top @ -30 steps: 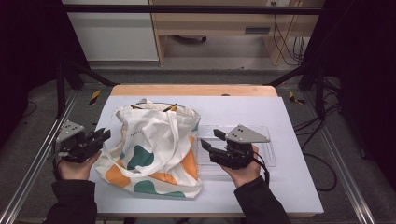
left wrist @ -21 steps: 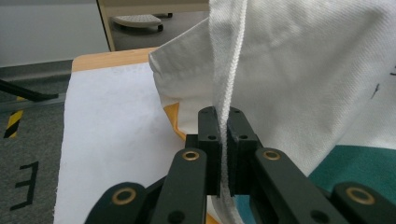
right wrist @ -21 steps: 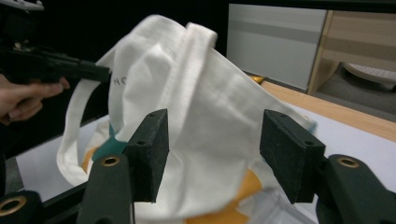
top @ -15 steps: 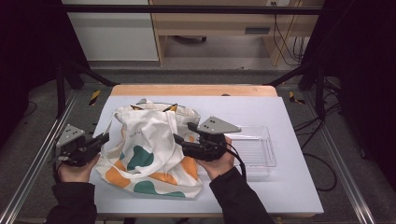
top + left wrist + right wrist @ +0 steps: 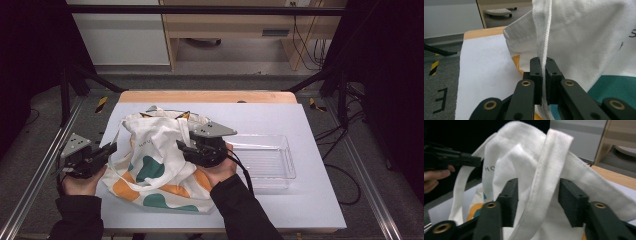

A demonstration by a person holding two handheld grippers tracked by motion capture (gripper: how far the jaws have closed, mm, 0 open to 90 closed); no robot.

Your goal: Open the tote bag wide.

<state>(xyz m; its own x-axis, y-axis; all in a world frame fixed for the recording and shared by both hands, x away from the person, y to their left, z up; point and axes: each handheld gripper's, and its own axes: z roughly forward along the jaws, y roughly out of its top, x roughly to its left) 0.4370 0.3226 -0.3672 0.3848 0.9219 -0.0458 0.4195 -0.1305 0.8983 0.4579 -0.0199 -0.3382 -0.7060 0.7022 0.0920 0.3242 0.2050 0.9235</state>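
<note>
Now the right gripper (image 5: pixel 184 146) has moved left from the tray (image 5: pixel 265 159) onto the bag (image 5: pixel 150 160). Its fingers (image 5: pixel 510 195) gape around a strap (image 5: pixel 541 187). Left gripper (image 5: pixel 543 75) fingers clench the other strap (image 5: pixel 543 30).

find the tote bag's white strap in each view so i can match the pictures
High view: the strap runs from the tote bag's left edge to the left gripper.
Left gripper view: the strap hangs down the centre, pinched between the fingers.
Right gripper view: a strap loops between the open fingers; the pinched strap hangs at the left.
Shared landmark: the bag's orange patch.
</note>
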